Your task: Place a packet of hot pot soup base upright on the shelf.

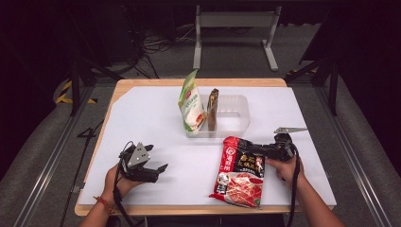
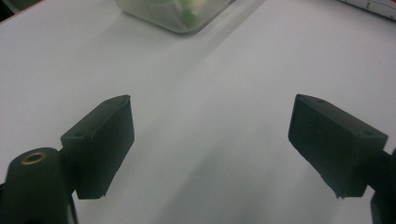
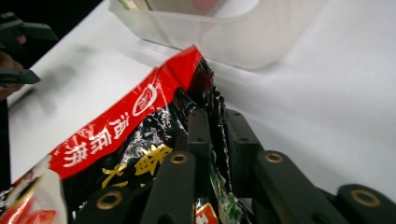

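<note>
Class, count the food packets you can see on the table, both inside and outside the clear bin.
3. A green-and-white packet and a brown packet stand in the clear bin; the red-and-black packet is pinched by the right gripper. Others could be hidden.

Right claw (image 1: 253,152) clamped on red-black packet (image 1: 240,171) edge; left claw (image 1: 158,171) open, clear bin (image 1: 232,118) beyond.

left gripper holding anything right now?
No, in the left gripper view the left gripper has its jaws wide apart over the bare white table, with nothing between them.

Wood table (image 1: 124,84) w/ white sheet (image 1: 151,118); on it: clear bin (image 1: 236,113), red pouch (image 1: 240,172).
</note>
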Available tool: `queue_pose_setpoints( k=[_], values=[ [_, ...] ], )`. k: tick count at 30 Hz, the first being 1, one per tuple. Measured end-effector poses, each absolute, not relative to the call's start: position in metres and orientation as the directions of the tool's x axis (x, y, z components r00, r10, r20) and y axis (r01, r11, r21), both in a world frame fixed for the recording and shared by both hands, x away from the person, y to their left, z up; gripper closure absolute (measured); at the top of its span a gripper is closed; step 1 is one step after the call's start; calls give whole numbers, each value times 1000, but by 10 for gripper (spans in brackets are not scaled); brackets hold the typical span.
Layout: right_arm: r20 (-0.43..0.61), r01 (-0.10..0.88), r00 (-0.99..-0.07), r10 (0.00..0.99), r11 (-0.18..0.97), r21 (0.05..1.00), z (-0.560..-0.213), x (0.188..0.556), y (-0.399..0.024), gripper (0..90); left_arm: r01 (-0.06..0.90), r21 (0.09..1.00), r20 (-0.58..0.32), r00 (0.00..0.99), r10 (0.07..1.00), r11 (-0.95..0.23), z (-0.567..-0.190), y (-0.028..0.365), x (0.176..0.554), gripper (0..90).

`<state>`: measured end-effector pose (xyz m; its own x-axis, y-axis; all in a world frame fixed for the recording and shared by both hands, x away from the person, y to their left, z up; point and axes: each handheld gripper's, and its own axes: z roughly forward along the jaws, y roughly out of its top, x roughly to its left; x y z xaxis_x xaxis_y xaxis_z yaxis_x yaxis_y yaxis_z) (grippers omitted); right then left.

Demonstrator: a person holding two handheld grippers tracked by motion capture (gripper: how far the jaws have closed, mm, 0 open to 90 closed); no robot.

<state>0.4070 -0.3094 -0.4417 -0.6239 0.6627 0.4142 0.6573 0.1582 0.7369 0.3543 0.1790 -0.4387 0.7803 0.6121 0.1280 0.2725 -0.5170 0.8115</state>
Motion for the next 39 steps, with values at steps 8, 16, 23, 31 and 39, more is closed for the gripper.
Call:
queue_pose_setpoints(
  k=[8, 16, 23, 31, 39],
  values=[
    [393, 594, -672, 628, 139, 793, -430, 398, -312, 877, 271, 822, 124, 774, 621, -501, -438, 181, 354, 152],
    [388, 551, -706, 593, 116, 826, -411, 389, -313, 883, 278, 823, 111, 777, 620, -495, -440, 183, 359, 153],
    [372, 515, -729, 574, 101, 851, -398, 382, -309, 887, 272, 826, 113, 778, 618, -494, -439, 184, 358, 153],
    [329, 459, -752, 572, 95, 883, -381, 375, -306, 889, 277, 823, 111, 778, 618, -496, -440, 184, 358, 154],
    [306, 424, -763, 570, 85, 902, -370, 370, -305, 891, 272, 824, 116, 778, 618, -497, -440, 185, 358, 154]
  ],
)
